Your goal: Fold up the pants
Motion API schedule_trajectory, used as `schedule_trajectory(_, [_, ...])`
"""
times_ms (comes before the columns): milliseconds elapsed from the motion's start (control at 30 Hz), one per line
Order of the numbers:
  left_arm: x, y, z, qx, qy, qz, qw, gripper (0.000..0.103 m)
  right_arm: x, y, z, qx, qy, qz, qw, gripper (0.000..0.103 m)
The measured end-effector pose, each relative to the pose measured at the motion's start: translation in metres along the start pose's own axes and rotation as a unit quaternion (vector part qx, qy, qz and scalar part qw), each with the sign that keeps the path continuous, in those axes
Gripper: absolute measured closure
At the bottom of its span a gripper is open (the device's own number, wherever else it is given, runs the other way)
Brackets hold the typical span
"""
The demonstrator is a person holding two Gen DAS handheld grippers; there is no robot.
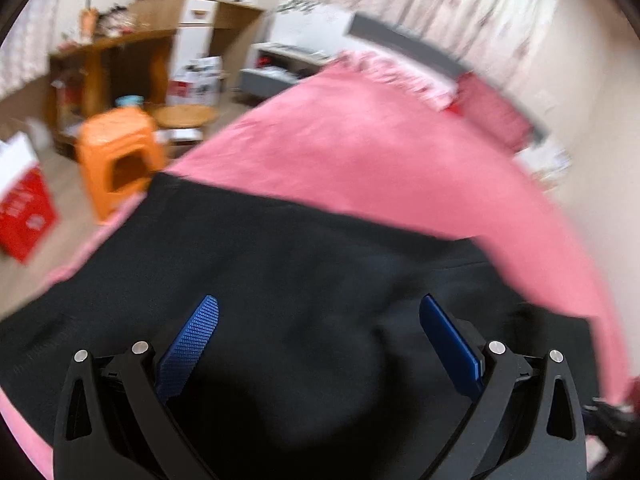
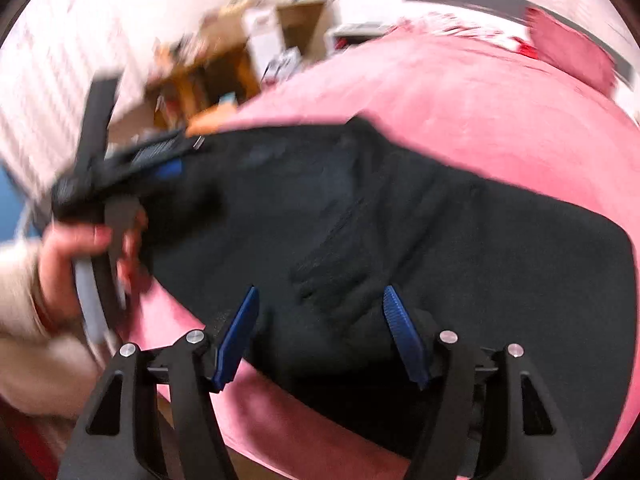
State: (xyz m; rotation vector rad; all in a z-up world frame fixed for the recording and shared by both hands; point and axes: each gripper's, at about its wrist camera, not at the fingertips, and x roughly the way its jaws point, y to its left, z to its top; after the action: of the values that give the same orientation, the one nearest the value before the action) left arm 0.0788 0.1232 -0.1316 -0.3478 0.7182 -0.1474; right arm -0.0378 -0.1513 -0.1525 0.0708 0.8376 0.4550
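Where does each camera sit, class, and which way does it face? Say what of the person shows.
Left wrist: on the left gripper, looking along its open jaws over the black pants on the pink bed towards the shelves; no body shows.
Right wrist: on the right gripper, jaws open, facing the pants; the left hand shows, holding its gripper.
Shared: pants, bed, shelves.

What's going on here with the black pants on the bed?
A person is folding black pants spread on a pink bedspread. Each hand works a hand-held gripper: the left hand-held gripper and the right hand-held gripper both hang over the fabric with jaws spread, gripping nothing. In the right wrist view, the person's left hand shows on its handle. The frames are blurred, so any folds made are hard to judge.
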Motion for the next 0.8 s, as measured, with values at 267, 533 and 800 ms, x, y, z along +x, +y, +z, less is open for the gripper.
schedule_trajectory(267, [0.017, -0.095, -0.016, 0.083, 0.103, -0.163, 0.9776, 0.004, -0.062, -0.115, -0.007, 0.224, -0.085, -0.062, 0.969, 0.068])
schedule_trajectory(533, [0.06, -0.127, -0.052, 0.131, 0.194, -0.155, 0.9599, 0.073, -0.056, -0.167, -0.035, 0.257, -0.022, -0.104, 0.96, 0.098])
schedule_trajectory(800, [0.052, -0.149, -0.067, 0.182, 0.206, -0.151, 0.9497, 0.086, -0.063, -0.193, -0.048, 0.249, -0.01, -0.14, 0.958, 0.103])
